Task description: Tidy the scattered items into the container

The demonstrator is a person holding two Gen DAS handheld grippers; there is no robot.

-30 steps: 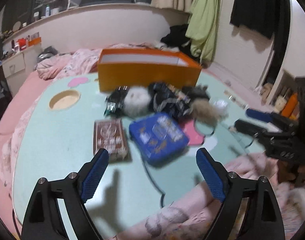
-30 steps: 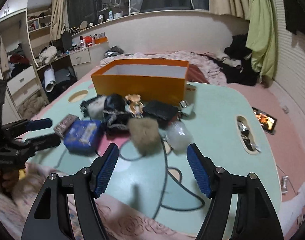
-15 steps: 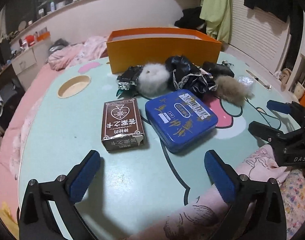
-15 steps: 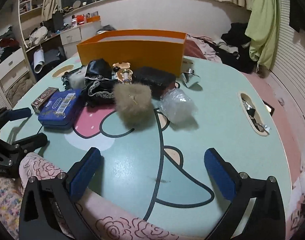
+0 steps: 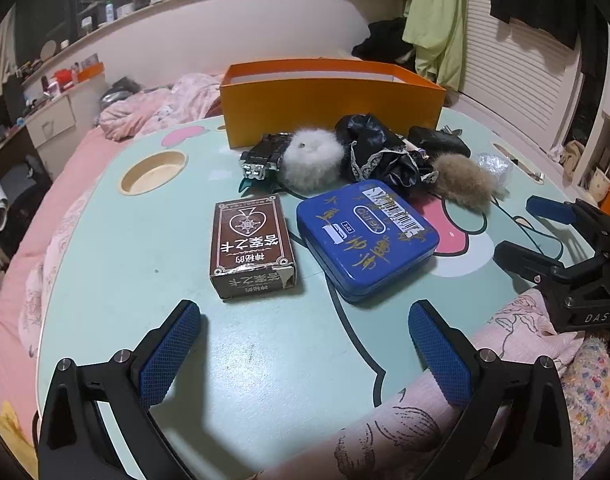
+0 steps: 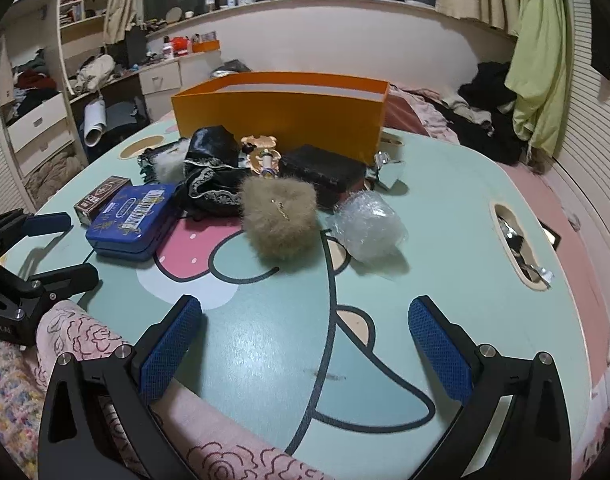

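Both tongs (image 5: 305, 356) (image 6: 305, 352) hang spread and empty; the slick blue tin (image 5: 367, 240) could skid off the counter (image 5: 125, 248) if pinched off-centre.

A: How are the things placed on the worktop (image 5: 145, 264)?

B: The open box (image 5: 329, 100) is set at the far side. Just before it a heap is found: two fur balls (image 5: 311, 158), a cloth piece (image 5: 379, 148) between them, a flat case (image 6: 323, 170) behind.

A: And nearer?

B: The card pack (image 5: 251, 244) is laid left of the tin (image 5: 365, 236), close beside it. The plastic wrap (image 6: 369, 226) is seen at the right end of the heap.
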